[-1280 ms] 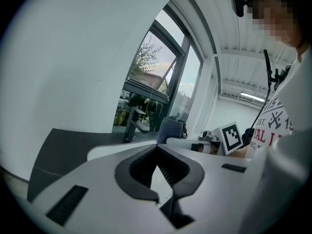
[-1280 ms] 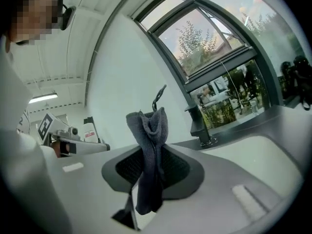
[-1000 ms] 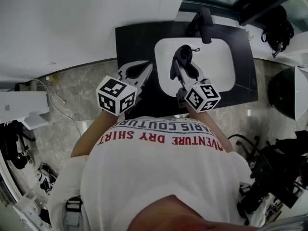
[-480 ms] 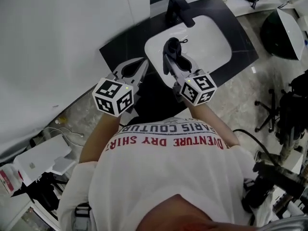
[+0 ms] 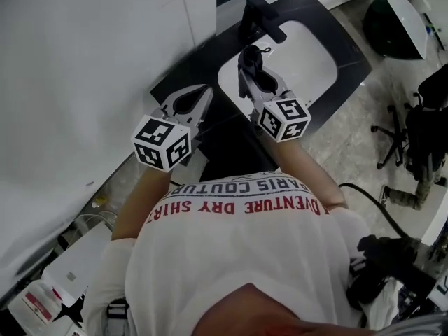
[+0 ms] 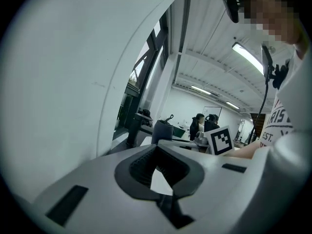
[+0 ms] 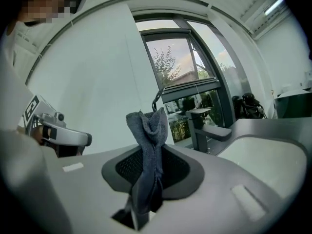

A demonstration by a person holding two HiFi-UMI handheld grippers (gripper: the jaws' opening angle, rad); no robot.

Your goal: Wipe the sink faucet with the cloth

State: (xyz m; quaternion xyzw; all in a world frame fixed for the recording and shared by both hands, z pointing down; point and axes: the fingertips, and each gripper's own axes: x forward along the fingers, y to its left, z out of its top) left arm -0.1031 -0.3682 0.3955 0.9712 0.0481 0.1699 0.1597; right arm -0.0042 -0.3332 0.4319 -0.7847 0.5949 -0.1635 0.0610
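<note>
- Over the white oval sink basin (image 5: 318,58), set into the black counter (image 5: 353,56), the right gripper (image 5: 246,74) pinches a dark grey bunched cloth (image 5: 250,58) — the cloth's loose end pokes out past the jaws.
- At the counter's back edge stands the matte black square faucet (image 5: 260,16), near the cloth but apart from it.
- By the counter's left side hovers the left gripper (image 5: 204,92) — jaws pressed together, nothing between them.

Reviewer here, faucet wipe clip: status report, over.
Left gripper shut, empty. Right gripper shut on cloth, over sink, short of faucet. Nothing between cloth and faucet.
</note>
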